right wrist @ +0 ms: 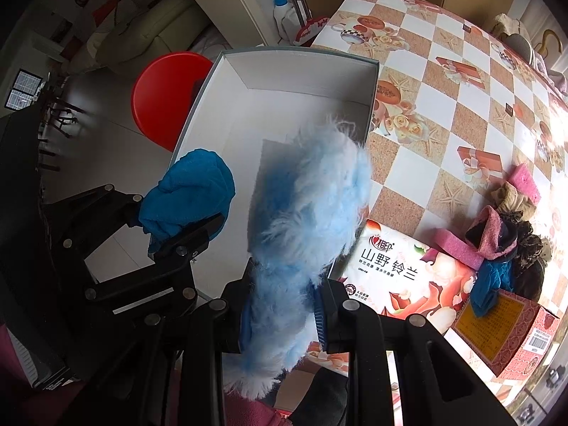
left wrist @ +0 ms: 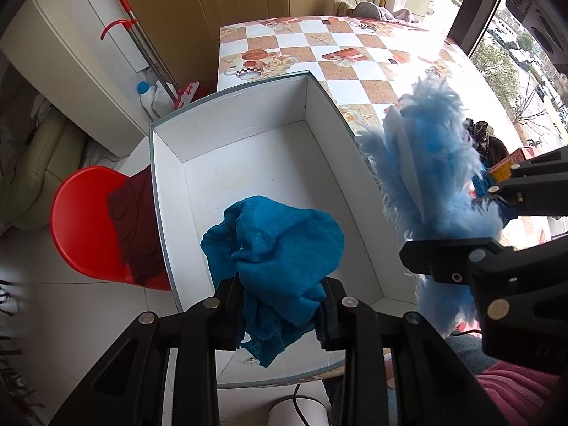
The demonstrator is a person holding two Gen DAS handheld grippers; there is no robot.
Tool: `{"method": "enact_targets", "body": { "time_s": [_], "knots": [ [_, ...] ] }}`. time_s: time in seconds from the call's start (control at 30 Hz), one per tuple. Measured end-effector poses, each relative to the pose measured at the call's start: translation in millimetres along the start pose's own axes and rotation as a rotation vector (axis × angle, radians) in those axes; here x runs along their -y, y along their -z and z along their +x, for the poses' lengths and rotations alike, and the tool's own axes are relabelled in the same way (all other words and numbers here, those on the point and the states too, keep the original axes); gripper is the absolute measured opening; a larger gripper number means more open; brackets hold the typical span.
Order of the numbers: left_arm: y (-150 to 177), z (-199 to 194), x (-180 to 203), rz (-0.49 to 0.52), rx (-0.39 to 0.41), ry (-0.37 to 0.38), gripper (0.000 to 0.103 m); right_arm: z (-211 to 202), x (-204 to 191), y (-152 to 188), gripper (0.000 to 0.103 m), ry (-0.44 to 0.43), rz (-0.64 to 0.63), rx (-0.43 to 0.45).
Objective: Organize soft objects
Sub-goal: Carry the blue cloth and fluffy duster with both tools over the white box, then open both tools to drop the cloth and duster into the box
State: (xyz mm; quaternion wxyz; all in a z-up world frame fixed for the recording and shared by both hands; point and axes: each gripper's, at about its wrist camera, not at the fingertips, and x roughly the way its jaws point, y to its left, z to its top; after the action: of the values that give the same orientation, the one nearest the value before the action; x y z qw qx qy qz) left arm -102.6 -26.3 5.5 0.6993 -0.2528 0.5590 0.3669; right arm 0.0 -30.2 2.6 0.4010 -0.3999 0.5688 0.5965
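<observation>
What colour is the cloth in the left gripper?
Teal blue cloth; clearest in the left wrist view.

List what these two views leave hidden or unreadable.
- Box floor: in the left wrist view the blue cloth in the left tool covers its near part.
- Fluffy item: in the right wrist view its lower end is hidden by the right tool, so its shape stays unclear.
- Clothes pile: too tangled in the right wrist view to count pieces.
- Small print on the tissue pack: too small to read.
</observation>
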Motion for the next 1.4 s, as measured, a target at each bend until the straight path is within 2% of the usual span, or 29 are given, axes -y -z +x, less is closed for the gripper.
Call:
{"method": "enact_targets", "body": {
  "time_s": [0.7, 1.3, 1.4],
  "knots": [
    [0.7, 3.0, -1.8, -0.008, -0.013, 0.004, 0.033, 4.6, 1.0, -0.1, 0.028, -0.002, 0.008, -0.01],
    [9.2, 6.3, -10.0, -0.073, -0.041, 0.004, 0.034, 7.8, 2.6, 0.4, 0.028, -0.005, 0.022, -0.014],
    [10.7, 3.2, -13.4, -0.084, -0.024, 0.007, 0.042, 8.4, -0.5, -1.9, 0.028, -0.001, 0.007, -0.01]
  ]
}}
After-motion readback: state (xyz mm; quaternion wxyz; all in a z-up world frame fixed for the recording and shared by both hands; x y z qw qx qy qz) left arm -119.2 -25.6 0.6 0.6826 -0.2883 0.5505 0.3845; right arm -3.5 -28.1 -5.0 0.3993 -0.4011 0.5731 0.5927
